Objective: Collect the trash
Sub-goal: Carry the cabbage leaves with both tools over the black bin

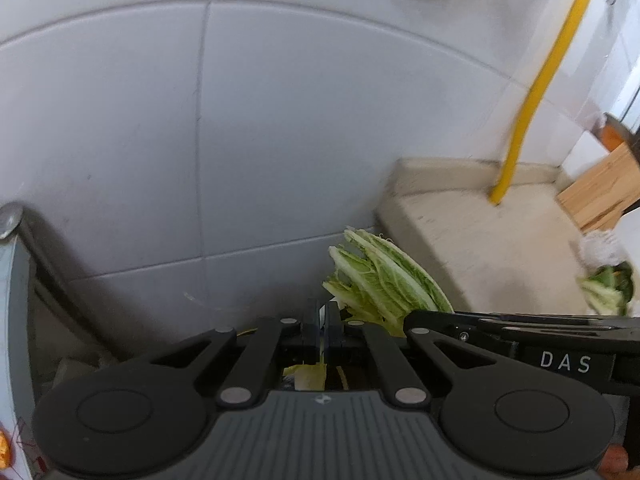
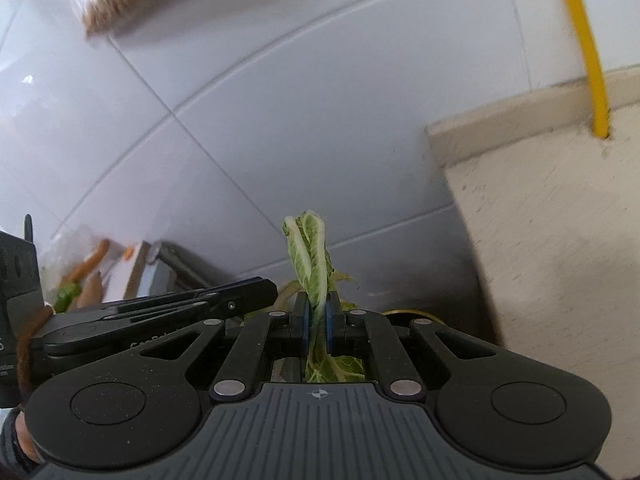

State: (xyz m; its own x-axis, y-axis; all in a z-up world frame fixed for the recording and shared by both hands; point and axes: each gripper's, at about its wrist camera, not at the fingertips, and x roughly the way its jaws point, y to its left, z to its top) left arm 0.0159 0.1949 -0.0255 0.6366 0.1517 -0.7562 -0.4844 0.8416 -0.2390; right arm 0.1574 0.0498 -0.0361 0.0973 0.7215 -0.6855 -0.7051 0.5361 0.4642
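The right gripper (image 2: pixel 318 316) is clamped on a cabbage leaf (image 2: pixel 310 256) that stands up between its blue pads. The left gripper (image 1: pixel 323 320) is clenched beside it, a thin leaf scrap (image 1: pixel 310 376) hanging below its pads. Behind are the beige counter (image 2: pixel 540 240), yellow pipe (image 1: pixel 536 92) and tiled wall (image 1: pixel 280 120)

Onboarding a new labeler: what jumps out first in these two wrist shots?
The pale green cabbage leaf clamped upright in the right gripper, dead centre against white wall tile. Next, the bright yellow pipe dropping into the beige stone counter at upper right. In the left wrist view, the left gripper is shut with a yellowish leaf scrap below its fingers, the right gripper's leaf just beside it.
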